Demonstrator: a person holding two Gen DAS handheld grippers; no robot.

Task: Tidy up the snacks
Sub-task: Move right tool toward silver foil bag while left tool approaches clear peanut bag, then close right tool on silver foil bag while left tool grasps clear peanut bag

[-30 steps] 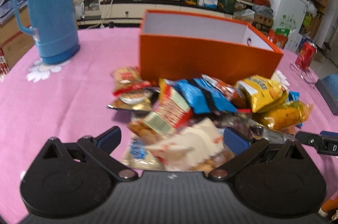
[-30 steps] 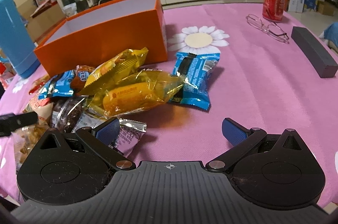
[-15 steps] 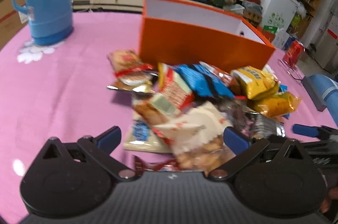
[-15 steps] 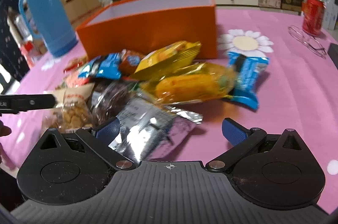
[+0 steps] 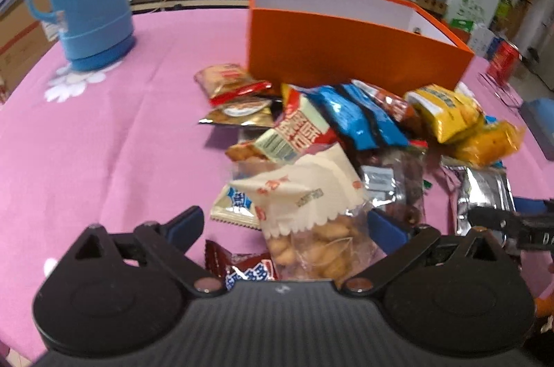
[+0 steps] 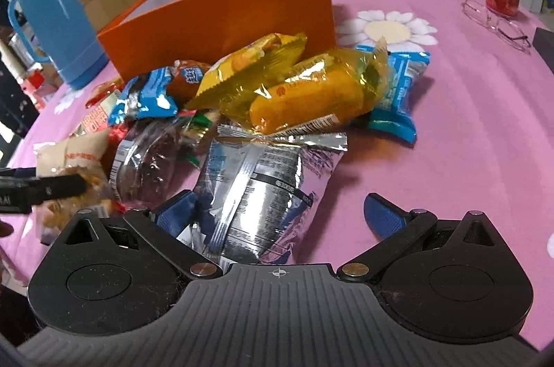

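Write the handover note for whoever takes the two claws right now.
Left claw: open, fingers on either side of the clear peanut bag with the cream paper top, not closed on it.
Right claw: open, over the silver foil snack packet, nothing gripped.
Things: mixed snack packets lie piled on the pink tablecloth in front of the open orange cardboard box.
Done: no snack can be seen in the box, though its floor is hidden.
Left: grip the packets one by one and put them all into the box.
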